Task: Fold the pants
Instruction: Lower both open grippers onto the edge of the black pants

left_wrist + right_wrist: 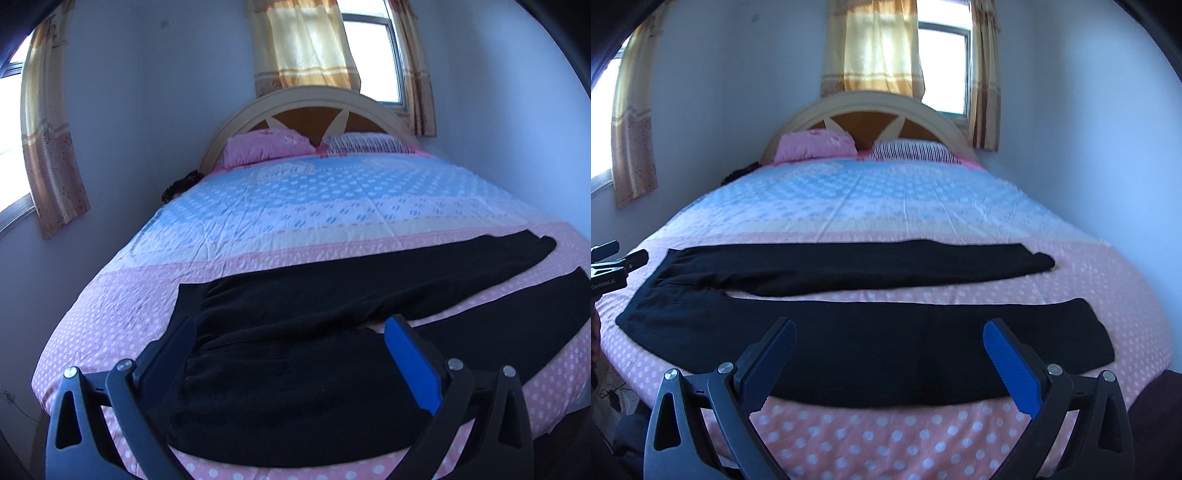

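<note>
Black pants (871, 339) lie flat across the near part of the bed, waistband to the left and both legs stretched to the right with a strip of sheet between them. In the left wrist view the pants (295, 369) fill the foreground, and my left gripper (290, 325) hovers open over the waist end with nothing between its fingers. My right gripper (890, 326) stands open above the near leg, holding nothing. The left gripper (628, 253) also shows at the far left edge of the right wrist view, beside the waistband.
The bed (886, 435) has a pink polka-dot sheet in front and a blue patterned band behind. A pink pillow (812, 147) and a striped pillow (912, 151) lie against the arched headboard (864, 99). Walls close in on both sides; curtained windows (942, 70) sit behind.
</note>
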Demonstrator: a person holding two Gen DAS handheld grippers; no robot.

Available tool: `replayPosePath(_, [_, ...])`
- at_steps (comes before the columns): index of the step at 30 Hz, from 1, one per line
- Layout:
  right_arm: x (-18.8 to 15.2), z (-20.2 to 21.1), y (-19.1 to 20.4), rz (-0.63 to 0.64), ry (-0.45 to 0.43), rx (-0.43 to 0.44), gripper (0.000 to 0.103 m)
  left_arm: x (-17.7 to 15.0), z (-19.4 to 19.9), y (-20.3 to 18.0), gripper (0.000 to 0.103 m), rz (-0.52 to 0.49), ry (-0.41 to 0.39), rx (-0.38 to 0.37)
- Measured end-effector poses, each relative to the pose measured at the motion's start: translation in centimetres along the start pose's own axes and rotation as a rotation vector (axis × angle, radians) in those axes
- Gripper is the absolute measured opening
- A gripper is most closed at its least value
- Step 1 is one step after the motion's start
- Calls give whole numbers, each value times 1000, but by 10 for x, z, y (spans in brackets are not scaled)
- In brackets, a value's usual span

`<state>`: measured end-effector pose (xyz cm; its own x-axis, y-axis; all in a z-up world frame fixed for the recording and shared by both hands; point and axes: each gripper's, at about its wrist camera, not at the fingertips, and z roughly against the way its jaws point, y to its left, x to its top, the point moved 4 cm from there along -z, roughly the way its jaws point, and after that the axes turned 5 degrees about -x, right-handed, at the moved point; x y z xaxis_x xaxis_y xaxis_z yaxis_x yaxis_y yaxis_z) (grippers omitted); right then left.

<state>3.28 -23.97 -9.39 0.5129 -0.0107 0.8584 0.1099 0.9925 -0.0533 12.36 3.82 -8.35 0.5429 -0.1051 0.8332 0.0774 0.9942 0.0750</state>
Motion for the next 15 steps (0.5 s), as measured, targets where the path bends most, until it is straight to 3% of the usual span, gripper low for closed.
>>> replayPosePath(7, [15,-55,-25,13,80,9,101,8,-49,31,103,-44,97,24])
replayPosePath(12, [27,-90,-48,0,138,23,84,20,-87,81,103,-37,139,82])
replayPosePath(15, [33,-108,-63,-13,160,14,82,23,-117,117,103,7,201,92])
